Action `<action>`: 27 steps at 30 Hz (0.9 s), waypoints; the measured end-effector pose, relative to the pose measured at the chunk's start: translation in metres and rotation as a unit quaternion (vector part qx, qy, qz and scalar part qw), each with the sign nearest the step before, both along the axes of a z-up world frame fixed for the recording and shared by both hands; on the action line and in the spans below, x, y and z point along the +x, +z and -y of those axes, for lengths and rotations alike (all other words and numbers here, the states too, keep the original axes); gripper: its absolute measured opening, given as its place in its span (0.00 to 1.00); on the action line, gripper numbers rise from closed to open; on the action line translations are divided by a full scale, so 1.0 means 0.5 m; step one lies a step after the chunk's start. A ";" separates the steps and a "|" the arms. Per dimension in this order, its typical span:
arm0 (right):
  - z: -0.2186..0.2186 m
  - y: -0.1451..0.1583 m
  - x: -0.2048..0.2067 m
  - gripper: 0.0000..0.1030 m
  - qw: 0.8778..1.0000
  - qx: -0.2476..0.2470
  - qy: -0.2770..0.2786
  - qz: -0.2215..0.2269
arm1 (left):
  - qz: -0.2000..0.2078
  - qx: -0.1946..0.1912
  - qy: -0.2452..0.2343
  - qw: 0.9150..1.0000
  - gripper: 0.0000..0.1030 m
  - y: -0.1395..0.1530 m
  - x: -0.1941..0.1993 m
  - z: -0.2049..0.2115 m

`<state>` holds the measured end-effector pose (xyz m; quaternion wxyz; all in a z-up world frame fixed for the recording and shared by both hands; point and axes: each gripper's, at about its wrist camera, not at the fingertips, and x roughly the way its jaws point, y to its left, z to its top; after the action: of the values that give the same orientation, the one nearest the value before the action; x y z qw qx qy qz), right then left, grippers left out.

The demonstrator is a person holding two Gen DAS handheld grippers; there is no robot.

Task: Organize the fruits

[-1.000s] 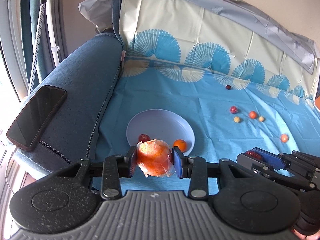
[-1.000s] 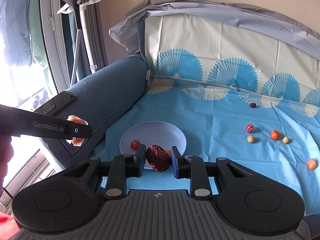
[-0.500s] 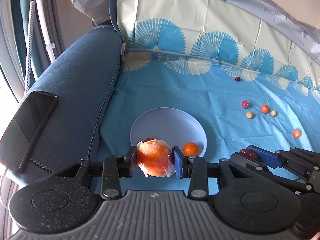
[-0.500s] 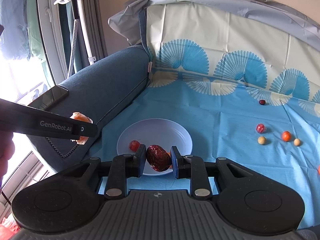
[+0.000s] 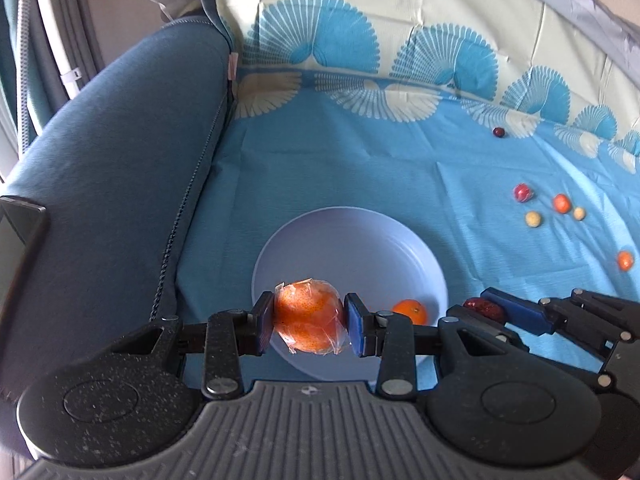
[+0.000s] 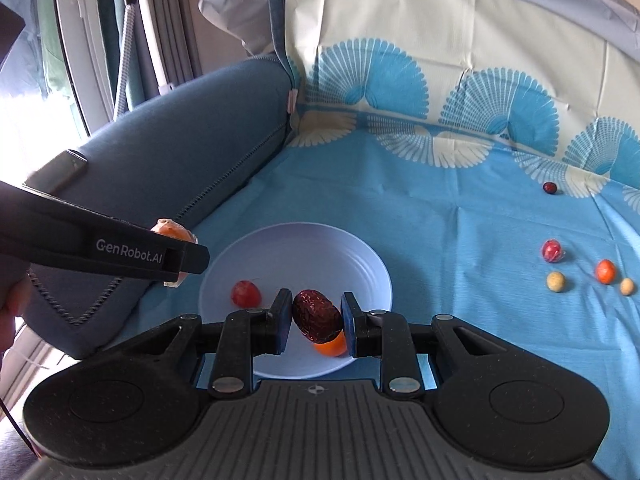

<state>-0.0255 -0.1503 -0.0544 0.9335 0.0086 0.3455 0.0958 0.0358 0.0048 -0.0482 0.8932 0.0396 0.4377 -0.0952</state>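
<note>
- Left gripper clamps a plastic-wrapped orange between its blue pads, held above the near rim of the lavender plate.
- Right gripper pinches a dark wrinkled red date, tilted, over the near part of the same plate; in the left wrist view the date peeks out at the right gripper's tips.
- On the plate: a small orange near the front right rim, and a red cherry-like fruit on the left side.
- Plate sits on the blue patterned cloth spread over the sofa, beside the blue armrest.
- Loose on the cloth, well right of the plate: a dark red berry, a wrapped red fruit, two small orange fruits, two pale yellow balls.
- Phone lies on the armrest at the left edge.
</note>
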 end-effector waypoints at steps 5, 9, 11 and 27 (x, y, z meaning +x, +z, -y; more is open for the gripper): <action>0.004 -0.038 0.050 0.27 1.000 -0.004 -0.007 -0.012 | -0.011 0.009 -0.007 1.000 0.40 -0.042 0.049 0.010; 0.009 -0.068 0.088 0.27 1.000 -0.007 -0.005 -0.021 | -0.010 0.019 -0.017 1.000 0.40 -0.075 0.078 0.022; 0.010 -0.082 0.102 0.27 1.000 -0.012 -0.001 -0.025 | -0.018 0.020 -0.020 0.999 0.40 -0.091 0.092 0.028; 0.001 -0.073 0.057 0.93 0.998 -0.059 0.012 -0.028 | 0.033 0.039 -0.010 0.999 1.00 -0.068 0.027 0.002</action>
<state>0.0029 -0.1507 -0.0907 0.9212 -0.0482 0.3762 0.0864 0.0493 0.0040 -0.0822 0.9038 0.0820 0.4113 -0.0855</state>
